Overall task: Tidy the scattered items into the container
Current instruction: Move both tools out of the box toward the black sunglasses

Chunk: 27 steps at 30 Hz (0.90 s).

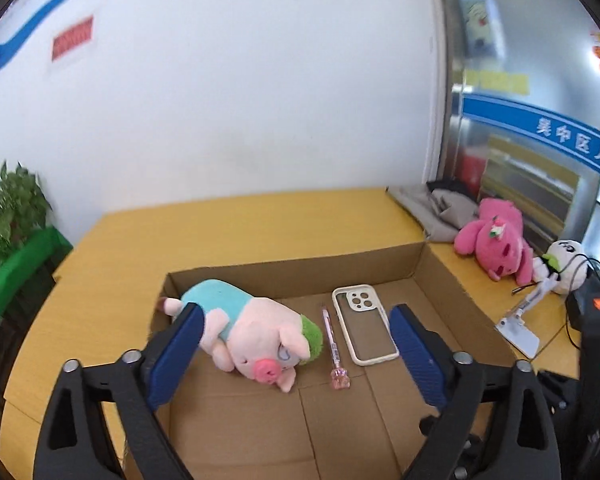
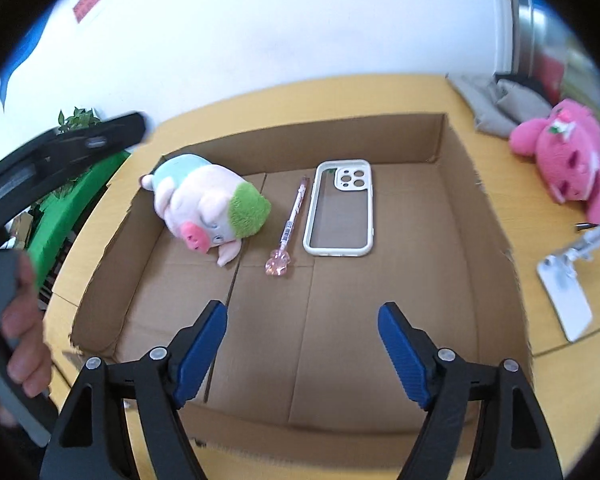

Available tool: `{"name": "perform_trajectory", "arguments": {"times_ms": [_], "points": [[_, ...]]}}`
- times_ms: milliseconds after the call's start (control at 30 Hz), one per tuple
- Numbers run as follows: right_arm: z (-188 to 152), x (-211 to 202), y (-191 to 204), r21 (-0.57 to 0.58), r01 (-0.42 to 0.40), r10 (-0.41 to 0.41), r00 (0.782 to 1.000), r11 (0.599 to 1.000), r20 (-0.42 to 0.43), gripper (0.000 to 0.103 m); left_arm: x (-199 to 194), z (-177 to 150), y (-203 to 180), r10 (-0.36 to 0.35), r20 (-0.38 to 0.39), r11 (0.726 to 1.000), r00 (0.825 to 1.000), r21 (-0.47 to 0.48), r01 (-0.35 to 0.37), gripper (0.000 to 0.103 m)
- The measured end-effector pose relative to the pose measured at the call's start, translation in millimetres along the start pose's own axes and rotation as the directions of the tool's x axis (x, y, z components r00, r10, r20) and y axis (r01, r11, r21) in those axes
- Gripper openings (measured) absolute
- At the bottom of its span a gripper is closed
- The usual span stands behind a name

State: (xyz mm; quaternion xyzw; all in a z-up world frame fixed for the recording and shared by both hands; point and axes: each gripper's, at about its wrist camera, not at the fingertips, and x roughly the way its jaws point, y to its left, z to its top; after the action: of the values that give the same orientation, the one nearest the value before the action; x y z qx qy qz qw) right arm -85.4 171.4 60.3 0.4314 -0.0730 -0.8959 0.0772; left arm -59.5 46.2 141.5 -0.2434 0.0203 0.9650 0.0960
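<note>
A shallow cardboard box point(image 1: 452, 292) point(image 2: 484, 216) sits on the yellow table. Inside it lie a pink pig plush point(image 1: 256, 330) point(image 2: 204, 204) with a blue back and green tuft, a pink pen point(image 1: 332, 344) point(image 2: 290, 226) and a white phone case point(image 1: 364, 324) point(image 2: 340, 208). My left gripper point(image 1: 296, 316) is open and empty, its fingers standing either side of the plush, pen and case without touching. My right gripper point(image 2: 302, 314) is open and empty above the bare box floor, nearer than the items. The left gripper's body and the hand holding it show at the left of the right wrist view.
On the table right of the box lie a pink bear plush point(image 1: 496, 240) point(image 2: 564, 152), a white panda plush point(image 1: 564, 264), a white phone stand point(image 1: 518, 324) point(image 2: 568, 280) and grey cloth point(image 1: 440, 208) point(image 2: 500, 104). A green crate with a plant point(image 1: 12, 216) stands left. A white wall is behind.
</note>
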Motion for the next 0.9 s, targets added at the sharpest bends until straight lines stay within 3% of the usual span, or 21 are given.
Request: {"name": "perform_trajectory", "arguments": {"times_ms": [67, 167, 433, 667, 900], "points": [[-12.1, -3.6, 5.6, -0.019, 0.027, -0.027, 0.999, 0.999, 0.027, 0.079, -21.6, -16.0, 3.1, 0.007, 0.042, 1.0, 0.999, 0.001, -0.007, 0.103], [-28.4, -13.7, 8.7, -0.03, 0.07, -0.068, 0.996, 0.997, 0.066, 0.079, -38.6, -41.3, 8.7, 0.029, 0.045, 0.999, 0.999, -0.019, -0.028, 0.103], [-58.4, -33.2, 28.0, -0.118, 0.068, -0.054, 0.992, 0.991, 0.115, 0.079, -72.4, -106.6, 20.8, 0.091, 0.06, 0.99, 0.994, -0.11, -0.084, 0.103], [-84.4, -30.2, 41.8, -0.156, -0.004, 0.021, 0.994, 0.988, 0.109, 0.079, -83.4, -148.5, 30.0, 0.121, 0.018, 0.987, 0.993, -0.111, -0.118, 0.103], [-116.7, -14.0, 51.9, -0.243, -0.117, 0.123, 0.992, 0.963, 0.012, 0.079, -75.7, -173.9, 53.5, 0.097, -0.091, 0.989, 0.991, -0.105, -0.106, 0.103]]}}
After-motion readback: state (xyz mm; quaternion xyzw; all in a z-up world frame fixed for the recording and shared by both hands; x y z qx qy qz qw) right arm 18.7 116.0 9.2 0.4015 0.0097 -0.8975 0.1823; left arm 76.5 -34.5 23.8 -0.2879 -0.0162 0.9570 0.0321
